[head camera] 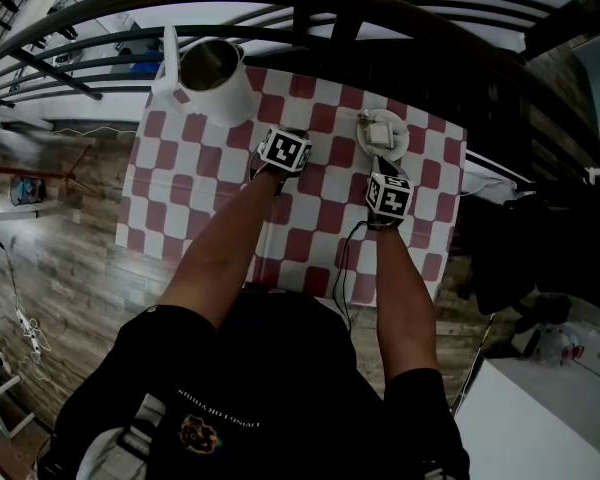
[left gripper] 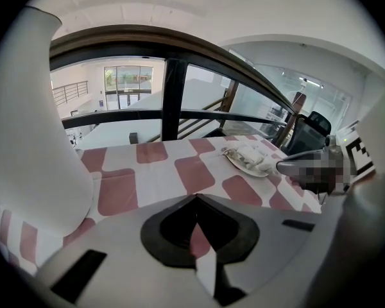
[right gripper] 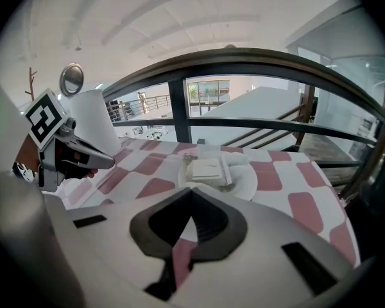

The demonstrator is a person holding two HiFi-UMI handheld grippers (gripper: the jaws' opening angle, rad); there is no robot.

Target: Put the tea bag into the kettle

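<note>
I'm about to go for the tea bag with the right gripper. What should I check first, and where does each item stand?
1. Kettle open at the top: ok, its inside shows in the head view.
2. Tea bag ready on the plate: ok, it lies just ahead of the right gripper.
3. Right gripper open for the pick: not ok, its jaws are together with nothing visible between them.
4. Left gripper empty: ok, its jaws are together on nothing.
5. Way from plate to kettle free: cannot tell, since the left gripper sits between them.
</note>
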